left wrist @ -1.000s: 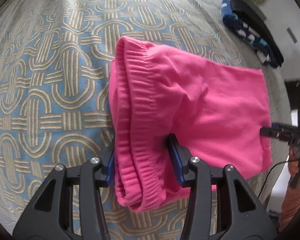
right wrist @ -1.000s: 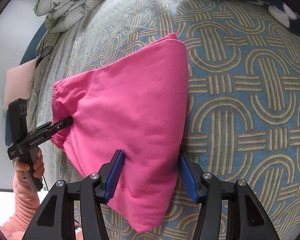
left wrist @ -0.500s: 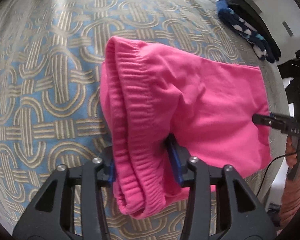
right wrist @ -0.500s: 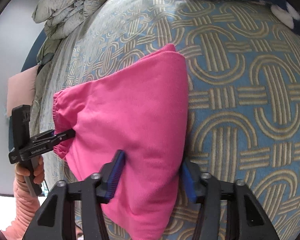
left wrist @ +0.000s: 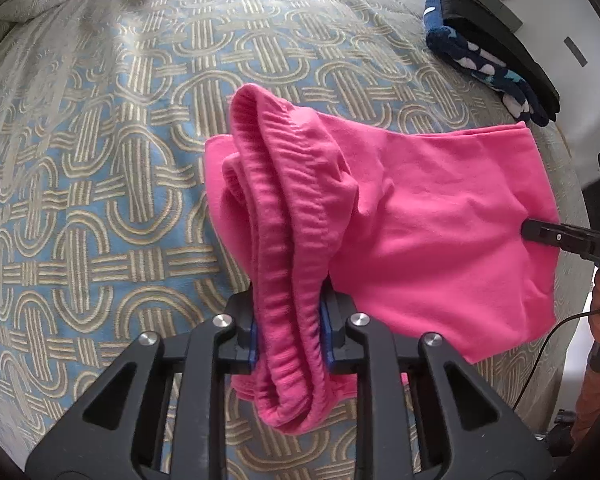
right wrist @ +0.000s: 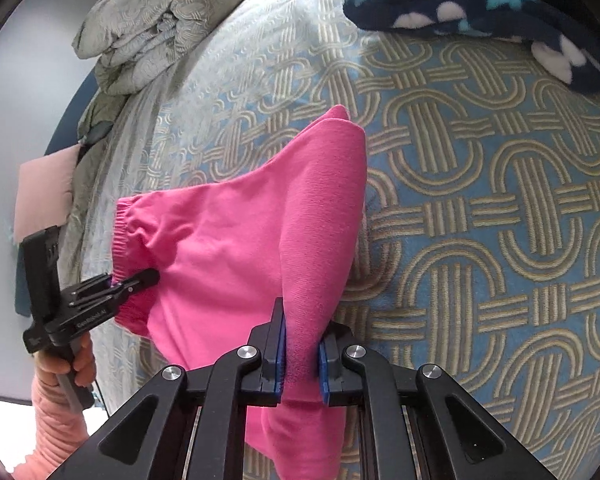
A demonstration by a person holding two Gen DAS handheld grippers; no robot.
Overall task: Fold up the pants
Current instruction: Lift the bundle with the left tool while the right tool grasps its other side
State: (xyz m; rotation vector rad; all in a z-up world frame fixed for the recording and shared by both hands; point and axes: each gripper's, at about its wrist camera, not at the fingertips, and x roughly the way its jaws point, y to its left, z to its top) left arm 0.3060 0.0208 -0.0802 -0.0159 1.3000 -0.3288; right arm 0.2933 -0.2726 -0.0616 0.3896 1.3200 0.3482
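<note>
The bright pink pants [left wrist: 432, 216] lie folded on the patterned bedspread, partly lifted at both near ends. My left gripper [left wrist: 288, 332] is shut on the ribbed waistband [left wrist: 284, 216], which bunches up between the blue pads. My right gripper [right wrist: 302, 358] is shut on the folded edge of the pink pants [right wrist: 236, 240] at the other end. The right gripper also shows at the right of the left wrist view [left wrist: 536, 232], and the left gripper at the left of the right wrist view [right wrist: 140, 280].
The bed is covered by a blue and tan loop-patterned bedspread [left wrist: 100, 184]. A folded navy polka-dot fleece [left wrist: 484, 64] with a black item on it lies at the far edge; the fleece also shows in the right wrist view [right wrist: 472, 4]. A crumpled grey duvet [right wrist: 160, 24] lies at the head.
Both grippers have closed from open onto the pants: the left on the waistband, the right on the folded edge. The cloth now bunches and rises between the pads.
</note>
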